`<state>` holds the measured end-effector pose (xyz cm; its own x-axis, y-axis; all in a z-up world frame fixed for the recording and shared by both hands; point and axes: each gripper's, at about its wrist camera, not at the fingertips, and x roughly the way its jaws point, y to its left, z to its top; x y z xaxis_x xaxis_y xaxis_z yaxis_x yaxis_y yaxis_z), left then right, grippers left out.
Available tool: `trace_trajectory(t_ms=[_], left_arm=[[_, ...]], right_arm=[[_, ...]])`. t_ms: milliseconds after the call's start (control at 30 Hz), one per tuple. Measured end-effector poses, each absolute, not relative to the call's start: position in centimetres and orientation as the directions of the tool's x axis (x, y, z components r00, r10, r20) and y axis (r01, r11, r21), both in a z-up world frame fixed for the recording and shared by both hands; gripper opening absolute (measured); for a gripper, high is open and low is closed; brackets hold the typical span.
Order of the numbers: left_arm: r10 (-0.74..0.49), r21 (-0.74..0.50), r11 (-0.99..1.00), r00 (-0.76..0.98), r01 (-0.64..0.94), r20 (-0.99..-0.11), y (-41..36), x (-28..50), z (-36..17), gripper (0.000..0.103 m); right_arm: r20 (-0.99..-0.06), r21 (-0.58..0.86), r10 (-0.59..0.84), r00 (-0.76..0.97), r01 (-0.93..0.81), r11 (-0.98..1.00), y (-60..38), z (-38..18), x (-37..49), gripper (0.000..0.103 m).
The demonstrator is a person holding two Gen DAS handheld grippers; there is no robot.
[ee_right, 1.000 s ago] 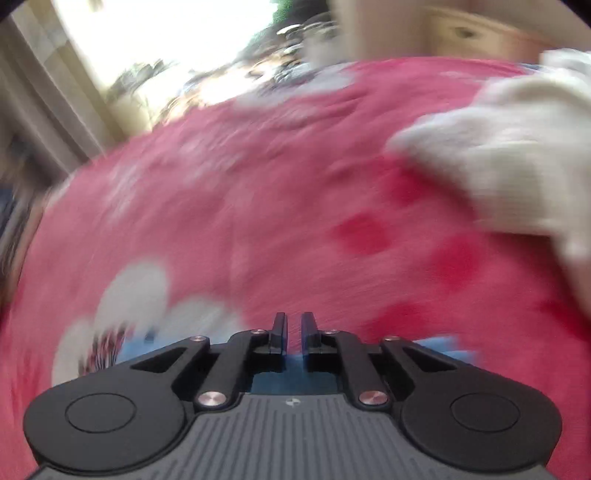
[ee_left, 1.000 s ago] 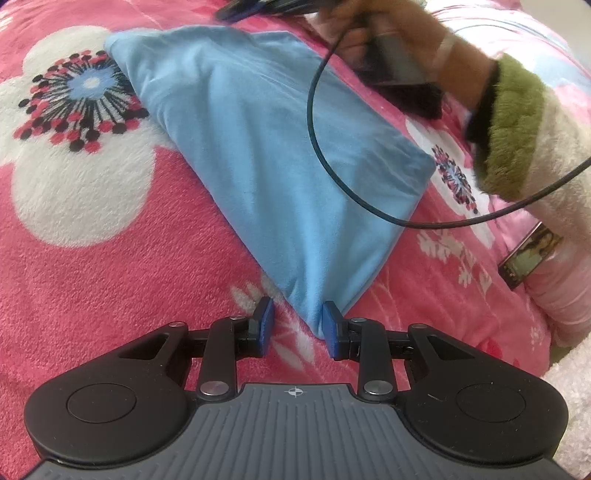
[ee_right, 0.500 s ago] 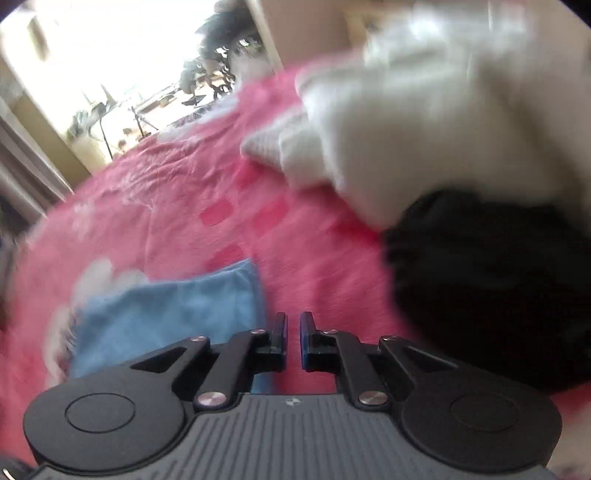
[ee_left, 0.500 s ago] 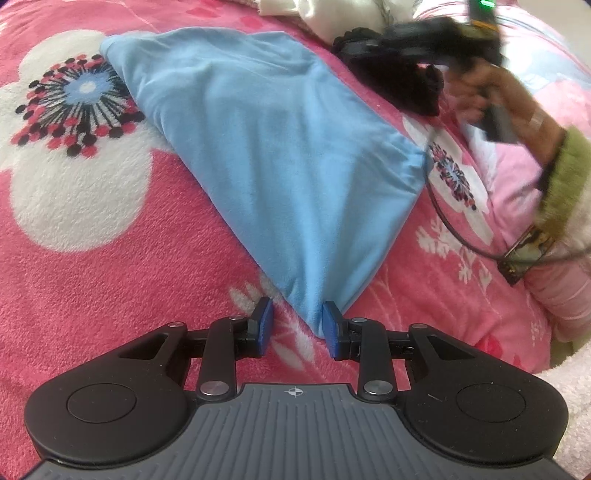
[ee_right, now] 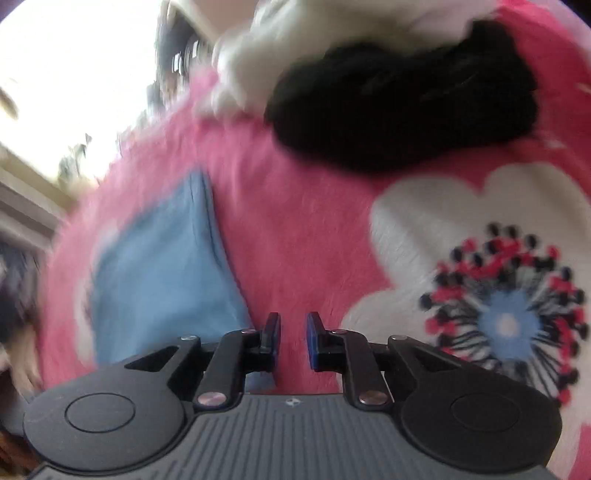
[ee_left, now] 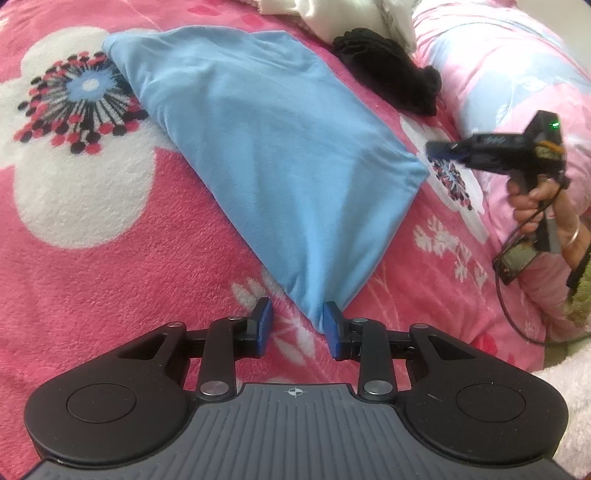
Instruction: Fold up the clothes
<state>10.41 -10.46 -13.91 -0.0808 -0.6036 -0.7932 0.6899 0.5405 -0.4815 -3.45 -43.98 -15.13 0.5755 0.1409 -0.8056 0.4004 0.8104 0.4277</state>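
A folded light blue garment (ee_left: 273, 155) lies flat on the pink flowered blanket (ee_left: 92, 280). My left gripper (ee_left: 297, 325) is open, and the garment's near corner tip lies just inside its right finger. My right gripper (ee_left: 439, 150) shows at the right of the left wrist view, held in a hand beside the garment's right corner, off the cloth. In the right wrist view my right gripper (ee_right: 293, 338) is slightly open and empty over bare blanket, with the blue garment (ee_right: 162, 280) to its left.
A black garment (ee_left: 388, 81) and white clothes (ee_left: 332, 14) lie at the far side of the blanket; the black garment also shows in the right wrist view (ee_right: 402, 96). A pale pink quilt (ee_left: 517, 74) is bunched at the right. A cable (ee_left: 517, 317) hangs from the right gripper.
My right gripper has swung from the garment's far edge round to its right corner and its jaws have opened a little. My left gripper and the garment have stayed in place.
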Motion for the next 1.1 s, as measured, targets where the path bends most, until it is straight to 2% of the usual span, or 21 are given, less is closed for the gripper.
trace_trajectory(t_ms=[133,300,433,600,700,800,867,933,967,1033,1100], left_arm=[[-0.598,-0.39,0.492,-0.024,0.778,-0.801,-10.4,9.1,-11.9,0.034],[-0.613,-0.222,0.385,0.068,0.896,-0.787,-11.1,6.3,-9.7,0.035],[-0.587,-0.048,0.324,0.161,0.945,-0.793,-13.0,4.0,-9.8,0.034],[-0.584,0.034,0.243,0.174,0.969,-0.793,-14.7,2.3,-10.3,0.033],[-0.561,0.076,0.24,0.203,0.968,-0.802,-15.3,2.0,-10.8,0.029],[-0.556,0.066,0.254,0.202,0.965,-0.806,-15.5,2.3,-10.9,0.027],[-0.552,0.071,0.253,0.204,0.965,-0.808,-15.6,2.4,-11.1,0.022],[-0.542,0.079,0.257,0.211,0.963,-0.813,-15.5,2.3,-11.4,0.009],[-0.537,0.083,0.258,0.214,0.963,-0.816,-15.5,2.3,-11.6,0.007],[-0.536,0.092,0.256,0.221,0.962,-0.815,-15.4,2.2,-11.7,0.001],[-0.542,0.103,0.25,0.227,0.963,-0.809,-15.3,2.0,-11.7,0.0]], right_arm=[[-0.765,0.452,0.132,0.63,0.38,0.807,-43.1,-13.5,-4.9,0.021],[-0.772,0.469,0.119,0.625,0.432,0.771,-42.7,-14.5,-5.1,0.034],[-0.777,0.486,0.097,0.621,0.495,0.721,-43.6,-15.8,-5.3,0.035],[-0.773,0.515,0.09,0.628,0.54,0.666,-44.5,-16.4,-6.4,0.035],[-0.773,0.516,0.091,0.628,0.537,0.668,-44.3,-16.5,-6.6,0.036],[-0.767,0.523,0.103,0.634,0.524,0.672,-44.0,-16.6,-6.5,0.036],[-0.764,0.526,0.117,0.635,0.507,0.683,-43.7,-16.7,-6.1,0.036],[-0.763,0.526,0.131,0.633,0.49,0.695,-43.4,-16.8,-5.7,0.036],[-0.763,0.524,0.137,0.631,0.482,0.702,-43.2,-16.9,-5.5,0.036],[-0.776,0.494,0.129,0.617,0.469,0.732,-42.7,-17.1,-5.1,0.029],[-0.785,0.467,0.116,0.608,0.459,0.756,-42.2,-17.0,-4.9,0.007]])
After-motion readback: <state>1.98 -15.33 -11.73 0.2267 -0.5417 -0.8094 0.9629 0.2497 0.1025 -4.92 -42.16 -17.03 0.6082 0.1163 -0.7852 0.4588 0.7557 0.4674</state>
